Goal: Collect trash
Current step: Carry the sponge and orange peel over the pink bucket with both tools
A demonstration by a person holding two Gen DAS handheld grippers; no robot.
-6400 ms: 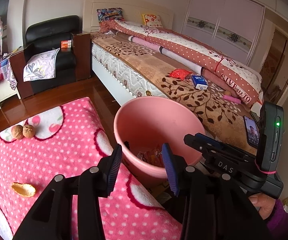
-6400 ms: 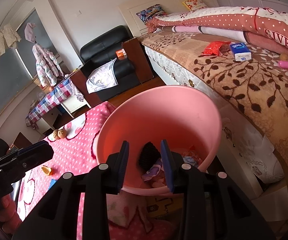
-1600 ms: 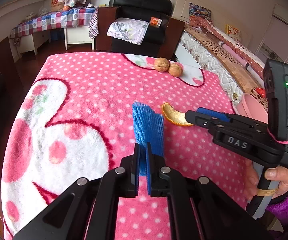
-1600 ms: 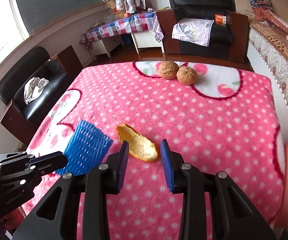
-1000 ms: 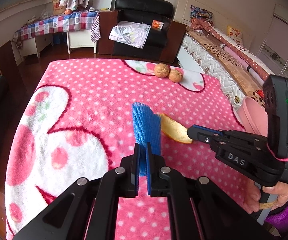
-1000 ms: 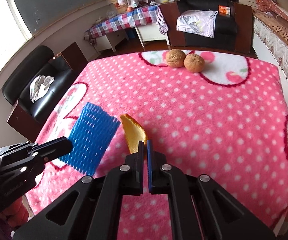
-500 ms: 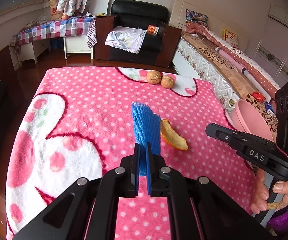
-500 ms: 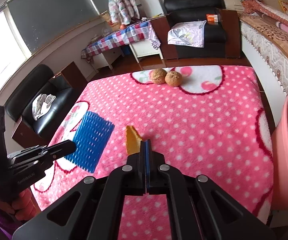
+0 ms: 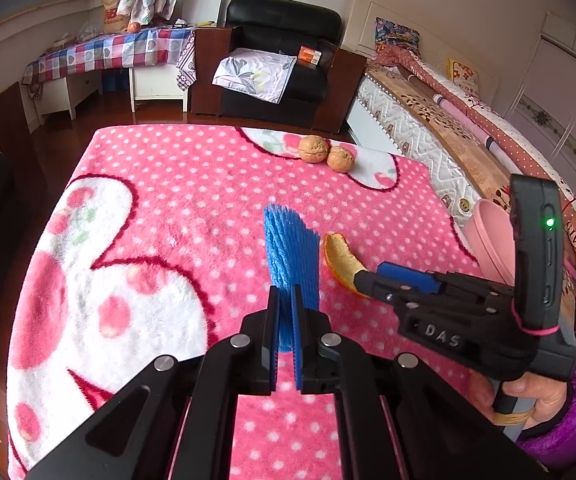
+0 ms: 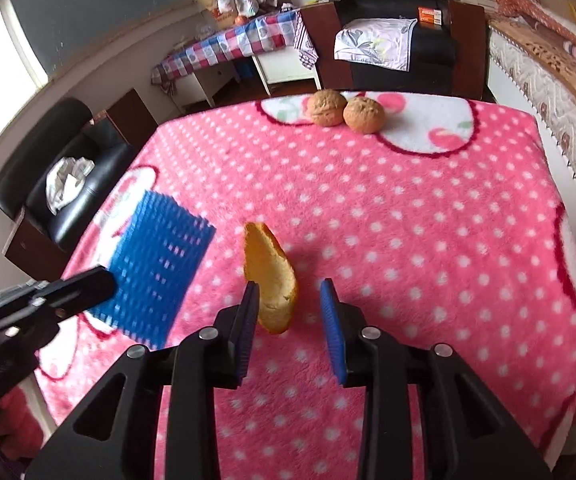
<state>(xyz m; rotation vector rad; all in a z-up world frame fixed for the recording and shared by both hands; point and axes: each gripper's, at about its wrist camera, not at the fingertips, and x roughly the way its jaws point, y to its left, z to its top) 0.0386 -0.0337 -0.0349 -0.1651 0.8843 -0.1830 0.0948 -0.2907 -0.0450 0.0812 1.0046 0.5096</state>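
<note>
Two walnuts sit touching each other at the far edge of the desk, which is covered by one pink dotted blanket. There is one orange peel and one piece of blue foam netting. Two tongs are in view, the left tongs and the right tongs, and one hand shows in a purple sleeve. One pink bin stands beside the desk. Farther off are two black armchairs, one bed and one side table with a checked cloth.

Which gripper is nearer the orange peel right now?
Right. The right gripper has the orange peel between its opening jaws; the left gripper, holding blue foam netting, sits beside it.
</note>
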